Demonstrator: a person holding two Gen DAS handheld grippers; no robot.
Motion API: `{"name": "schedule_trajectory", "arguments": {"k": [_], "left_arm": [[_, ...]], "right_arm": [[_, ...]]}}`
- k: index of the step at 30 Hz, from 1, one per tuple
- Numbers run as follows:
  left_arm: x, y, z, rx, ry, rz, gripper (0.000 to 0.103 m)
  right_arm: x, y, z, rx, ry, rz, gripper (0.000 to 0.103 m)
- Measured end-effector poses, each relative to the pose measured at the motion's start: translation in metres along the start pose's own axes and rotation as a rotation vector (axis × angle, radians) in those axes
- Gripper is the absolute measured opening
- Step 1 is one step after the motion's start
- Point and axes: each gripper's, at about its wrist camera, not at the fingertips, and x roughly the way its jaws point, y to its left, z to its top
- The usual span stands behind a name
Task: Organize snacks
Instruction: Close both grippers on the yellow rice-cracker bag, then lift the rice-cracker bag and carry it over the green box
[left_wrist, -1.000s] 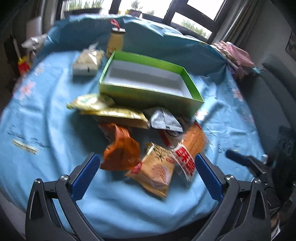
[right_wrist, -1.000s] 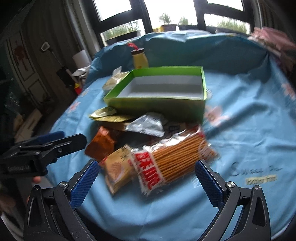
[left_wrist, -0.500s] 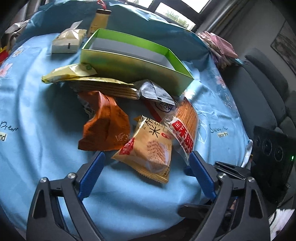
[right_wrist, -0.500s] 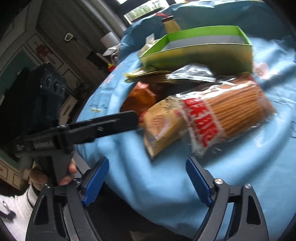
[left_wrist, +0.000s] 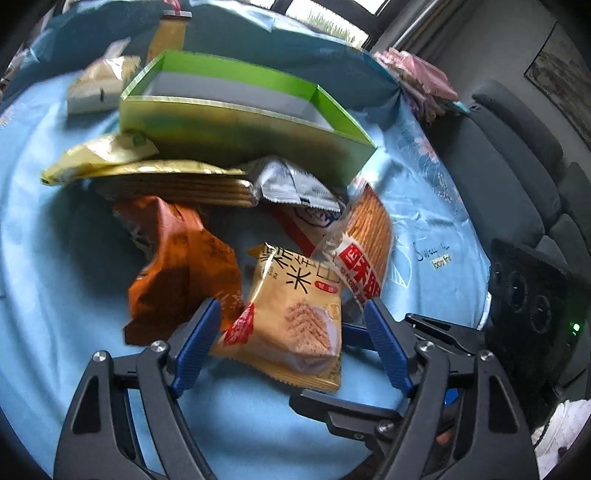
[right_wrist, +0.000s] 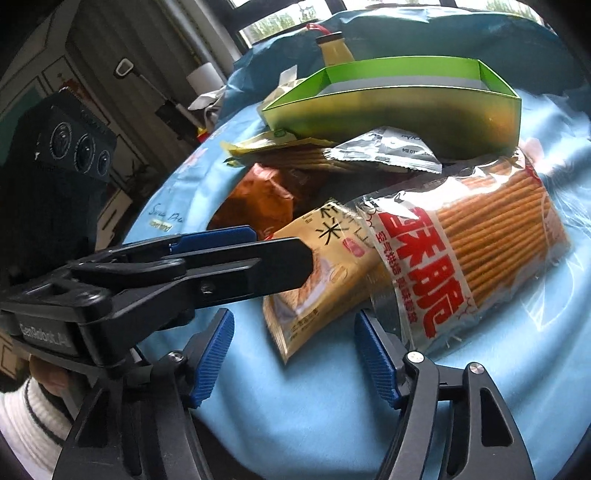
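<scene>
Both claws hang spread over a tan cracker packet (left_wrist: 291, 317) near the counter (left_wrist: 55, 258) edge, left claw (left_wrist: 288, 347) straddling it, right claw (right_wrist: 293, 363) just short. An orange bag (left_wrist: 177, 266) and breadstick pack (right_wrist: 476, 254) flank the packet; behind it, more wrappers crowd the green box (left_wrist: 236, 125).

The left gripper (left_wrist: 291, 343) hangs with its blue fingers (left_wrist: 195, 341) spread either side of a tan rice-cracker packet (left_wrist: 291, 317) on a worktop draped in a light blue cloth (left_wrist: 48, 258). An orange packet (left_wrist: 181, 258) lies just left of the cracker packet, a clear bag of biscuit sticks (left_wrist: 365, 251) overlaps its right edge, and a green box (left_wrist: 236, 122) stands open beyond it. The right gripper (left_wrist: 373, 373) reaches in below the packet's right corner.
</scene>
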Motion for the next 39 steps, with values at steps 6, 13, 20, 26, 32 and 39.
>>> {"name": "schedule_trajectory", "arguments": {"k": [6, 13, 20, 26, 32, 39], "left_arm": [[0.011, 0.001, -0.004, -0.01, 0.052, 0.015, 0.054], [-0.001, 0.003, -0.009, -0.047, 0.034, 0.022, 0.045], [-0.025, -0.005, -0.016, -0.043, -0.01, 0.05, 0.044], [-0.047, -0.011, -0.008, -0.024, -0.073, 0.076, 0.044], [-0.061, -0.02, 0.014, 0.011, -0.135, 0.078, 0.044], [-0.068, -0.026, 0.053, 0.047, -0.186, 0.074, 0.045]], "right_arm": [[0.004, -0.001, 0.0, -0.005, -0.012, -0.033, 0.051], [0.0, -0.001, -0.003, -0.024, -0.035, -0.032, 0.041], [-0.007, 0.015, -0.001, -0.056, -0.042, 0.001, 0.041], [-0.018, 0.029, 0.01, -0.097, -0.081, 0.029, 0.041], [-0.034, 0.035, 0.031, -0.128, -0.15, 0.022, 0.041], [-0.048, 0.035, 0.063, -0.163, -0.238, 0.0, 0.041]]}}
